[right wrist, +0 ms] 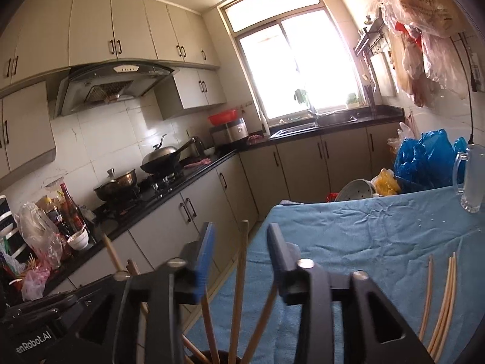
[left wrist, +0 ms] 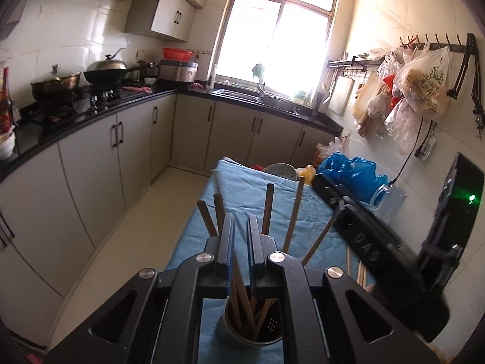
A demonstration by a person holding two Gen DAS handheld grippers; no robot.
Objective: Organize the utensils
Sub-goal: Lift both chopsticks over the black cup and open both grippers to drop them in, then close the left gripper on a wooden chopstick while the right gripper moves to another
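Observation:
A grey utensil holder (left wrist: 242, 327) stands on the blue cloth (left wrist: 242, 188), with several brown chopsticks (left wrist: 268, 206) sticking up out of it. My left gripper (left wrist: 241, 227) hovers right over it. Its blue pads are a narrow gap apart; one chopstick (left wrist: 239, 276) runs down between them, leaning on the left pad. In the right wrist view my right gripper (right wrist: 241, 233) is open wide over the holder's dark rim (right wrist: 212, 356). A chopstick (right wrist: 241, 273) stands free between its fingers. Several pale chopsticks (right wrist: 442, 303) lie loose on the cloth at the right.
A glass mug (right wrist: 473, 179), blue plastic bags (right wrist: 424, 157) and a grey perforated pan (right wrist: 354, 191) crowd the table's far end. A black counter (right wrist: 188, 179) with wok and pot runs along the left. Plastic bags (left wrist: 418, 85) hang on the right wall.

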